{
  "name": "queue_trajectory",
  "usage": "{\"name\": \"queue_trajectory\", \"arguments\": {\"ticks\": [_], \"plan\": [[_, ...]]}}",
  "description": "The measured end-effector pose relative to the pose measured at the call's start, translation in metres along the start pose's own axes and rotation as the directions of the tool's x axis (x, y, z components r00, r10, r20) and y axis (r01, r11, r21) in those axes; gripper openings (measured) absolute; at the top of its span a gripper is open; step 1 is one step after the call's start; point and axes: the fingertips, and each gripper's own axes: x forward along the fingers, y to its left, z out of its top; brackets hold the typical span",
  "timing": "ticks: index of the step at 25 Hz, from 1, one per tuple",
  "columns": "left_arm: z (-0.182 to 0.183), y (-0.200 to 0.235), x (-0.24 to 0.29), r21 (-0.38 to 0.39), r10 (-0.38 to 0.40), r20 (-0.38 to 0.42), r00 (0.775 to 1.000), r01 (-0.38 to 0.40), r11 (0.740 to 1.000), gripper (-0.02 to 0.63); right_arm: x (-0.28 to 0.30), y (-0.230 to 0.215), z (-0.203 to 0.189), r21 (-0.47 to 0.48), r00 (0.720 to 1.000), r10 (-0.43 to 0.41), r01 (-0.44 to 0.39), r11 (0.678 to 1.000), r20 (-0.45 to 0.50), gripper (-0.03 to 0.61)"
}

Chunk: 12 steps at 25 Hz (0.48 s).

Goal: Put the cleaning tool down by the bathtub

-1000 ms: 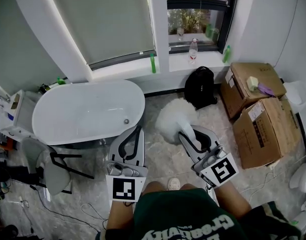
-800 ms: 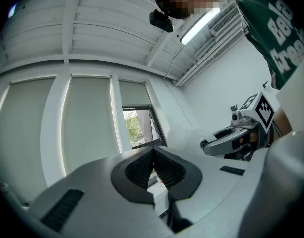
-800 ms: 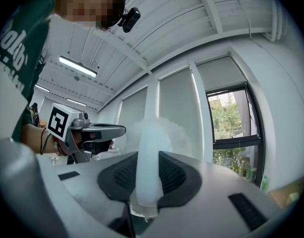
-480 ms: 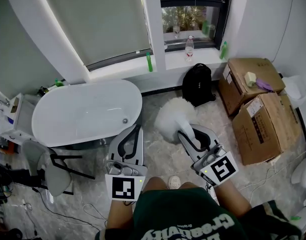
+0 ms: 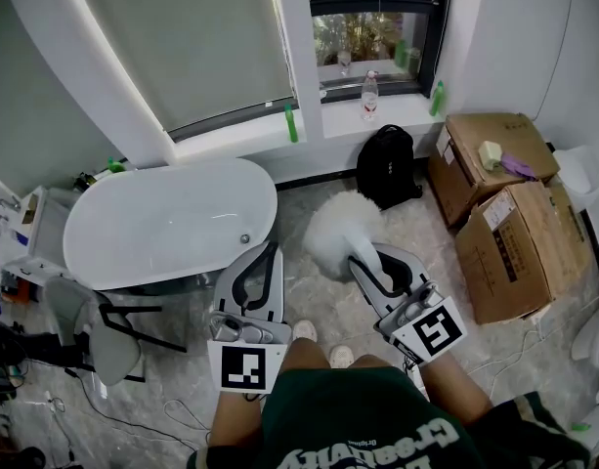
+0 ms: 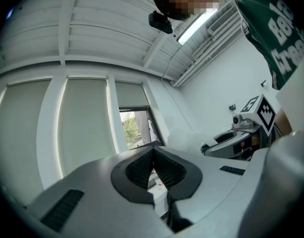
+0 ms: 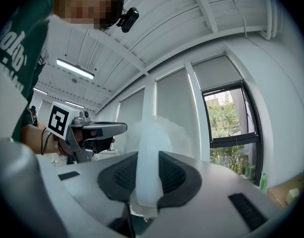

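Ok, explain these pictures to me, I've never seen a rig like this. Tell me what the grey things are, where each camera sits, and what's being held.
There is no robot here: a person holds a pair of grey tongs in each hand. The cubes with square markers are part of them. The top-down picture comes from a camera on the person's head. The other two come from cameras riding on each pair, looking along its jaws. The left tongs are closed and empty. The right tongs clamp the handle of a fluffy white duster. Both are held over the marble floor, beside a white bathtub. A black backpack and cardboard boxes sit on the floor further back.
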Motion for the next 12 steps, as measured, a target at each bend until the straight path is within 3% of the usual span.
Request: {"name": "queue_trajectory", "arguments": {"ticks": [6, 12], "plan": [[0.003, 0.0, 0.016, -0.018, -0.004, 0.023, 1.0, 0.004, 1.0, 0.006, 0.005, -0.014, 0.004, -0.022, 1.0, -0.006, 0.007, 1.0, 0.019, 0.094], [0.001, 0.005, 0.034, 0.012, -0.027, 0.025, 0.999, 0.026, 1.0, 0.006, 0.015, -0.022, 0.005, -0.015, 1.0, -0.011, 0.011, 1.0, 0.02, 0.094]]}}
